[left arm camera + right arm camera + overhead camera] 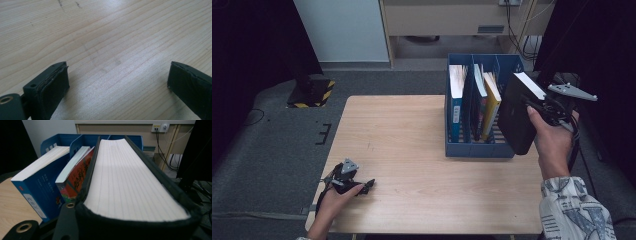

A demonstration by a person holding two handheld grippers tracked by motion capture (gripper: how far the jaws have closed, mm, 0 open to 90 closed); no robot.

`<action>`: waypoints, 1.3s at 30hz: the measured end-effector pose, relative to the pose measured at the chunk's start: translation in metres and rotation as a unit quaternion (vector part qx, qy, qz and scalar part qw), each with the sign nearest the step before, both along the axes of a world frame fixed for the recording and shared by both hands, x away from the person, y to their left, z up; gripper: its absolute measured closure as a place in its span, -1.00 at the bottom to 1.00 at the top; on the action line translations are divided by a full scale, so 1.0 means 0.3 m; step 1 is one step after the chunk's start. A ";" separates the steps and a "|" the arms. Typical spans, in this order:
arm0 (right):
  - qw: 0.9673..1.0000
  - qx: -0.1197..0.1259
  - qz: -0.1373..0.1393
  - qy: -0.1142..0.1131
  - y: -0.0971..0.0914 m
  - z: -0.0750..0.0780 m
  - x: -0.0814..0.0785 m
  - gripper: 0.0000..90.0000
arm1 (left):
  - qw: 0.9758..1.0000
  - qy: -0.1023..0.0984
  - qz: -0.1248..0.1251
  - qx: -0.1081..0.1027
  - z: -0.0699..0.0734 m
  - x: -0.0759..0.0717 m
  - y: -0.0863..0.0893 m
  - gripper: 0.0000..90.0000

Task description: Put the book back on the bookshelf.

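A thick black book [518,117] hangs upright in the air just right of the blue book rack [477,149], off the table's right edge. My right gripper [537,102] is shut on it, jaws clamped across its covers. In the right gripper view its white page edge [130,177] runs away from me alongside the rack [62,138]. The rack holds a blue book [456,105] [37,180], a dark one and a yellow-red one [492,102] [80,170]. My left gripper [364,185] [117,80] rests on the table near its front left corner, open over bare wood.
The wooden table [412,150] stands on grey carpet. A yellow-and-black striped base [312,92] sits on the floor at the back left. Cables [524,30] hang by the wall behind the rack. A dark curtain borders the right side.
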State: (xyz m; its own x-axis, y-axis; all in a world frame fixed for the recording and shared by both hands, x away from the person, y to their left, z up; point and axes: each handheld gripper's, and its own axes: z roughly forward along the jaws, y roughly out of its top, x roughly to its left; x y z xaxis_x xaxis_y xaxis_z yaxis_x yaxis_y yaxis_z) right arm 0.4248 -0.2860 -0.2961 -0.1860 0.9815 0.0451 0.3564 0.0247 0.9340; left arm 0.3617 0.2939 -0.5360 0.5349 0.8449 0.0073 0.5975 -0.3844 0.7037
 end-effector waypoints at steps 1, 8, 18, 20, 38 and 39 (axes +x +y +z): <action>1.000 0.001 -0.003 0.001 -0.001 0.000 0.005 0.19 | 1.000 0.000 0.000 0.000 0.000 0.000 0.000 -0.94; 1.000 0.002 -0.012 0.002 -0.009 -0.004 0.031 0.19 | 1.000 0.000 0.000 0.000 0.000 0.000 0.000 -0.94; 1.000 0.006 -0.022 0.002 -0.019 -0.007 0.072 0.19 | 1.000 0.000 -0.001 0.000 0.000 0.000 0.000 -0.94; 1.000 0.005 -0.024 0.003 -0.018 -0.010 0.082 0.19 | 1.000 0.000 -0.001 -0.001 0.000 0.000 0.000 -0.94; 1.000 0.009 -0.029 0.002 -0.001 -0.022 0.142 0.19 | 1.000 0.000 -0.002 -0.001 0.000 0.001 -0.001 -0.94; 1.000 0.011 -0.029 0.002 -0.003 -0.025 0.145 0.19 | 1.000 0.000 -0.002 -0.001 0.000 0.001 -0.001 -0.94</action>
